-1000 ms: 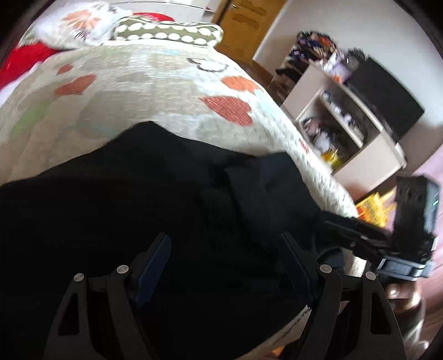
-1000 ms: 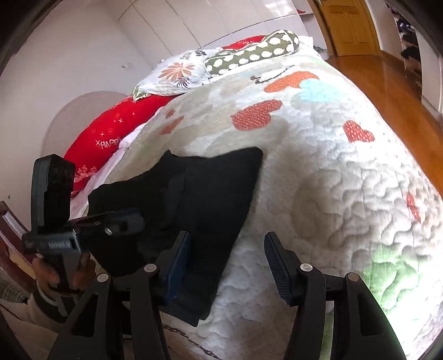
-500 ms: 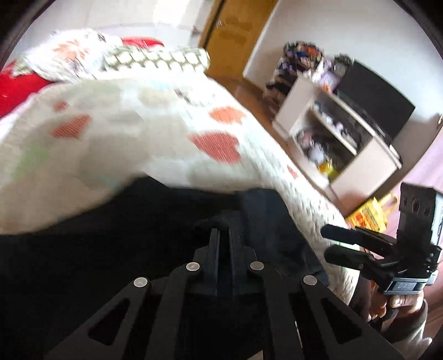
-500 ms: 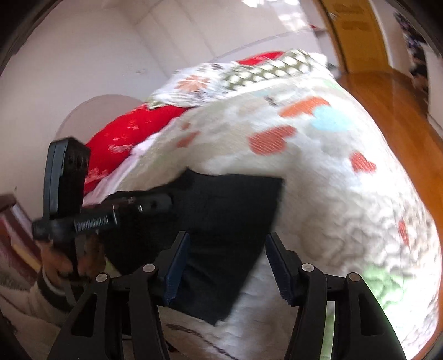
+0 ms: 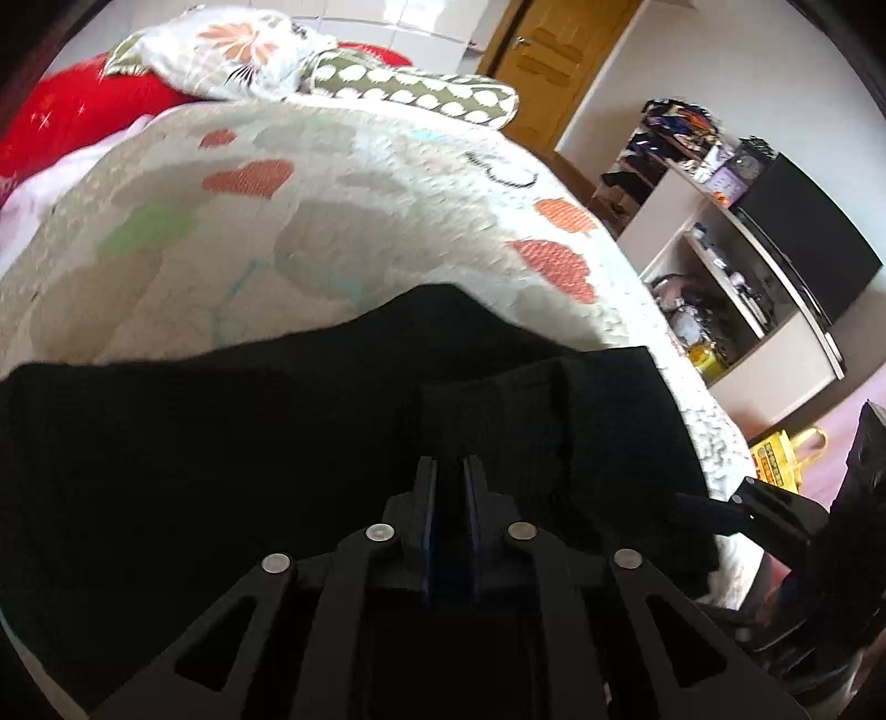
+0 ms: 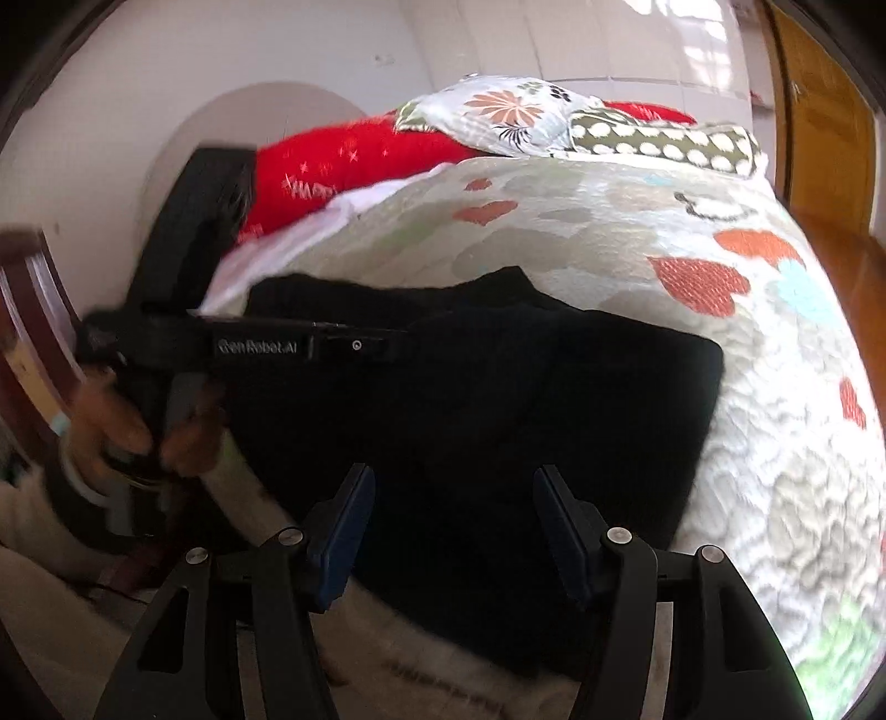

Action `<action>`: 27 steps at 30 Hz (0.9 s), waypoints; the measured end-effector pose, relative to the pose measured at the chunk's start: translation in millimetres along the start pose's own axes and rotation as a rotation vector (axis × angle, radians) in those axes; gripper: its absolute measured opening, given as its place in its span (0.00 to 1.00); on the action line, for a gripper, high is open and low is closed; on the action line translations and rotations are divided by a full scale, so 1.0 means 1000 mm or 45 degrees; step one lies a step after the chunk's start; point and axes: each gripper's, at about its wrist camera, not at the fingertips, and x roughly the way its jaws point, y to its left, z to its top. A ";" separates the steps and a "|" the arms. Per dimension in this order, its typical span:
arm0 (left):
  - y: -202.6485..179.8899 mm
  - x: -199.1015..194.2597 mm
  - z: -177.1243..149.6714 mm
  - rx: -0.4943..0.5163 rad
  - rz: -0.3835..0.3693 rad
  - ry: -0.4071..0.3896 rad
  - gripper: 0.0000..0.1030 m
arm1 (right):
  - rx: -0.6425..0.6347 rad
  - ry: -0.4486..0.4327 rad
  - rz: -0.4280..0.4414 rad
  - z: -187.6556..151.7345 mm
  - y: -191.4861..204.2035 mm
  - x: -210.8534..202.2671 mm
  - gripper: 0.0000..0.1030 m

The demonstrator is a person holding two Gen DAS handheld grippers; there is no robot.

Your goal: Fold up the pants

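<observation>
Mid-fold: left gripper [image 5: 449, 471] jaws easing apart w/ black knit pants [image 6: 498, 399] between, right gripper [image 6: 451, 518] jaws spread over near hem; next, right must pinch it.

A home bedroom: quilted bed [image 5: 387, 183], pillows [image 5: 249, 50] at its head, wooden door [image 5: 559, 61], cluttered shelves [image 5: 736, 277].

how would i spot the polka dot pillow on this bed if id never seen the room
Start at the bed with the quilted cover patterned with hearts, and look to its far end where the pillows are piled. The polka dot pillow is the long, narrow one lying beside the floral pillow, on the side towards the wooden door. Only it is olive green with white dots; the red pillow is bright red.
</observation>
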 end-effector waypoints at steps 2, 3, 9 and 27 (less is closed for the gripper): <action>0.000 -0.001 0.000 -0.013 0.010 0.001 0.12 | -0.042 0.067 -0.097 0.000 -0.002 0.022 0.33; 0.001 -0.005 0.000 -0.011 0.016 -0.008 0.13 | -0.028 0.082 -0.115 0.001 -0.006 0.026 0.30; 0.014 -0.038 -0.002 -0.029 0.084 -0.099 0.18 | 0.174 -0.072 0.124 0.013 -0.034 -0.013 0.11; -0.004 -0.055 -0.005 0.010 0.032 -0.147 0.39 | 0.244 -0.058 0.266 0.022 -0.026 -0.016 0.62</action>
